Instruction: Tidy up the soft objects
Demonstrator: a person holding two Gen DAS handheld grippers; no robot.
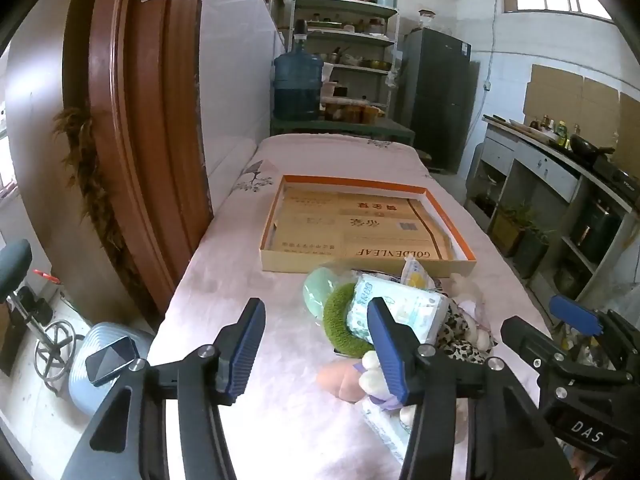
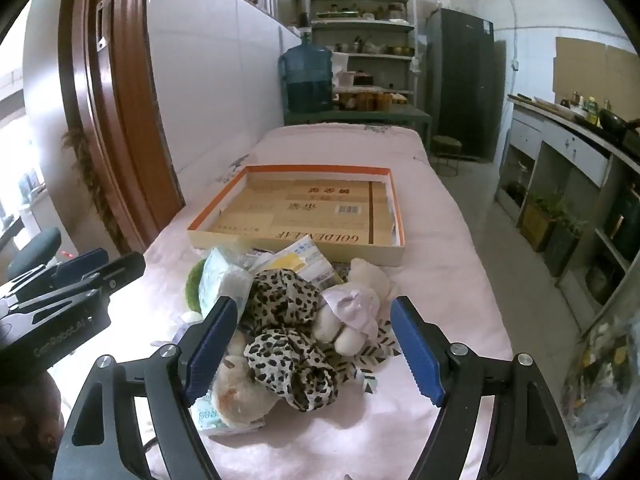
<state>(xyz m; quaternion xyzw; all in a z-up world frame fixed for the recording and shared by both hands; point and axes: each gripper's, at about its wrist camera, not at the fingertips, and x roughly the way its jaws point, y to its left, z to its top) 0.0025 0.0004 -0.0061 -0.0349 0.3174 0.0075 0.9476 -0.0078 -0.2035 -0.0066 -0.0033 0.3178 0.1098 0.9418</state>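
A pile of soft things lies on the pink-covered table (image 1: 224, 280), just in front of a shallow orange-rimmed cardboard box (image 1: 452, 216), which is empty. The pile holds a tissue pack (image 1: 404, 304), a green fuzzy ring (image 1: 340, 320), a pale green sponge (image 1: 316, 288), a leopard-print cloth (image 2: 292, 300) and a white plush toy (image 2: 360, 300). My left gripper (image 1: 316, 344) is open and empty, to the left of the pile. My right gripper (image 2: 316, 340) is open, its fingers on either side of the leopard cloth and plush toy. The box also shows in the right wrist view (image 2: 296, 210).
A brown door (image 1: 132, 120) and tiled wall run along the table's left side. A phone (image 1: 110, 360) lies on a blue stool below left. A water jug (image 1: 298, 84), shelves and a fridge (image 1: 438, 92) stand beyond the table. A counter (image 1: 560, 168) runs along the right.
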